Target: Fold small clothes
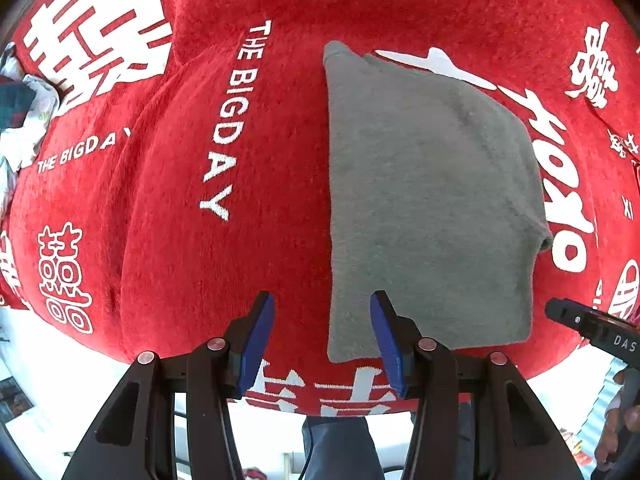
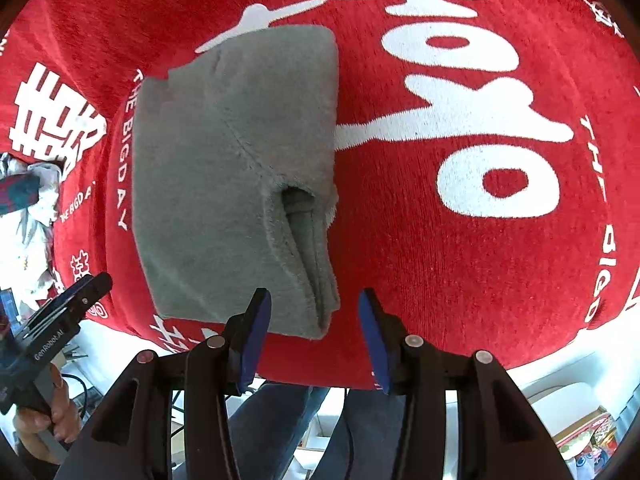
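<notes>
A small grey garment (image 1: pixel 428 200) lies folded into a thick rectangle on a red cloth (image 1: pixel 180 240) with white lettering. My left gripper (image 1: pixel 322 296) points straight down over the garment's near left corner. It is open, its blue pads are apart and nothing is between them. The right wrist view shows the same garment (image 2: pixel 224 168), with a sleeve opening on its right side. My right gripper (image 2: pixel 314 292) hangs open just above the garment's near right corner, and its pads are clear of the fabric.
The red cloth (image 2: pixel 460 280) covers the whole table, and its front edge runs just below the grippers. A heap of other clothes (image 1: pixel 24 120) lies at the far left. A person's legs in jeans (image 2: pixel 280 420) stand beyond the front edge.
</notes>
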Demonstrator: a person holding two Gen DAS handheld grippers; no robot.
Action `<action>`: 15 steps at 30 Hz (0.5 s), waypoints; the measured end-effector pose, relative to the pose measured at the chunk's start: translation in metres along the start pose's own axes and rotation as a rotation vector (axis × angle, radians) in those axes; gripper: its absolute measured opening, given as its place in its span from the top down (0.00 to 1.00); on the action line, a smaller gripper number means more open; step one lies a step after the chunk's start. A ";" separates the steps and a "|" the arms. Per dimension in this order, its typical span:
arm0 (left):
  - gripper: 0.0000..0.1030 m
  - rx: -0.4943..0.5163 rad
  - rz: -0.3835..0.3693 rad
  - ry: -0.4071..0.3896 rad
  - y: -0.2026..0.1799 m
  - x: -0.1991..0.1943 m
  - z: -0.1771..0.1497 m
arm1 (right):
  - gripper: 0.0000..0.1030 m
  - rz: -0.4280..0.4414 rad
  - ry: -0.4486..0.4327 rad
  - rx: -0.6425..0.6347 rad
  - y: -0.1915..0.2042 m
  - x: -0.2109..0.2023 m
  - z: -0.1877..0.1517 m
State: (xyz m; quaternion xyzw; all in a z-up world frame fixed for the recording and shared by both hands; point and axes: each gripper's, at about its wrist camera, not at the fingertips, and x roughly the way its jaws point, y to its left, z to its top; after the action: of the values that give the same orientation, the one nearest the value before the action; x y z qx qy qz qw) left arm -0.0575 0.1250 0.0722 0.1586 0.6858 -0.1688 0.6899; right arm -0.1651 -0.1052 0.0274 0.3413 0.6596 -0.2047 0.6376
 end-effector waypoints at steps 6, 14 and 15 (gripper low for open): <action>0.50 0.017 0.005 0.021 -0.004 -0.008 -0.002 | 0.41 -0.004 -0.017 0.000 0.013 -0.020 -0.003; 0.50 0.050 0.013 -0.006 -0.005 -0.038 -0.005 | 0.37 -0.016 -0.063 -0.051 0.038 -0.058 -0.005; 0.47 0.053 0.013 -0.012 -0.005 -0.043 -0.005 | 0.37 -0.013 -0.072 -0.052 0.041 -0.062 -0.005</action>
State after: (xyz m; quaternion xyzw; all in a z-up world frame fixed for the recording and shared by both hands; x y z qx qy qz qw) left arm -0.0643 0.1233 0.1154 0.1802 0.6758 -0.1836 0.6907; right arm -0.1421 -0.0857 0.0956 0.3126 0.6436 -0.2038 0.6682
